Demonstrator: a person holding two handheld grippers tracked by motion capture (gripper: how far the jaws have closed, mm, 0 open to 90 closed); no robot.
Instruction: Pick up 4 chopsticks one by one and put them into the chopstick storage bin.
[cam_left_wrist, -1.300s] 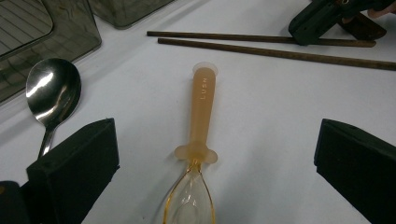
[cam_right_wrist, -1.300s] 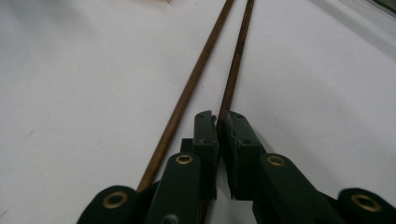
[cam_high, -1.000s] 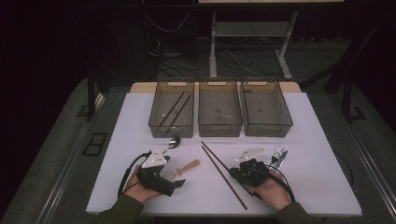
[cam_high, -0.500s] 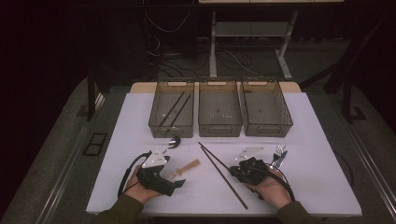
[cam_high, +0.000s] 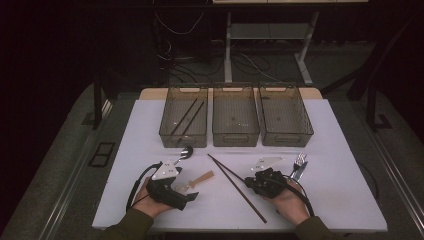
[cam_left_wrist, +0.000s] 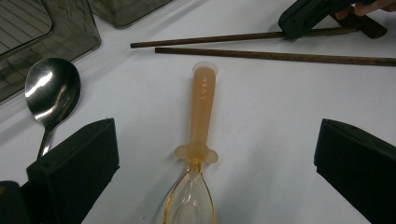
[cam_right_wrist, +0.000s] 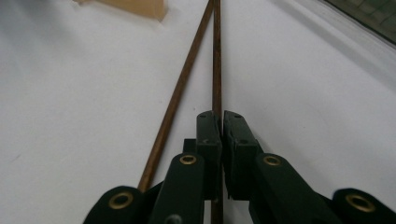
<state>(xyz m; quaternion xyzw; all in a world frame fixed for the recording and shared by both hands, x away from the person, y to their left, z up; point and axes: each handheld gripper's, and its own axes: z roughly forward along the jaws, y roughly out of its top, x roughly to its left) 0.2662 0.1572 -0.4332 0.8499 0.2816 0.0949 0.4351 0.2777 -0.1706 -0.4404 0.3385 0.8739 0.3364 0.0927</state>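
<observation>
In the right gripper view, the right gripper (cam_right_wrist: 216, 123) has its two black jaws pressed together on one dark wooden chopstick (cam_right_wrist: 216, 56), which runs straight up the middle of the frame from between them. The second chopstick (cam_right_wrist: 180, 93) lies loose on the white table (cam_right_wrist: 74, 107), slanting from the lower left up to meet the clamped one near the top edge.

In the high view, that gripper (cam_high: 250, 181) sits at lower centre-right, over the chopstick pair (cam_high: 235, 186), with a fork (cam_high: 299, 161) just to its right.

In the left gripper view, the left gripper (cam_left_wrist: 215, 163) stands wide apart, jaws at the lower left and lower right corners. An amber plastic spoon (cam_left_wrist: 201, 135) lies flat between them, touching neither, handle pointing up the frame. A steel spoon (cam_left_wrist: 49, 91) lies at the left, just above the left-hand jaw.

Across the upper middle of the high view stand three clear bins; the leftmost bin (cam_high: 167, 131) holds two more chopsticks (cam_high: 187, 117).
</observation>
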